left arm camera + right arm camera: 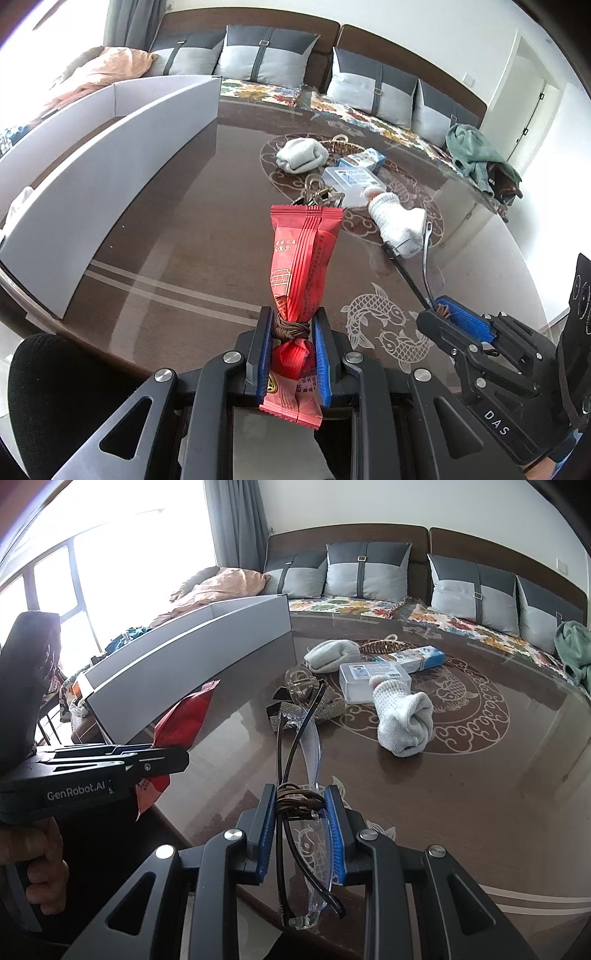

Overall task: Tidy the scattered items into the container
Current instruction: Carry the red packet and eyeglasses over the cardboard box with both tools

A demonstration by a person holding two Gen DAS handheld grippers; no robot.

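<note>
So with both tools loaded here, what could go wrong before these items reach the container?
The left tool pinches the red snack packet low down, so its long free end could flop or slip out. The right tool clamps the folded glasses by thin arms; they might twist loose. Both must clear the grey container's wall, which stands tall beside them.
</note>
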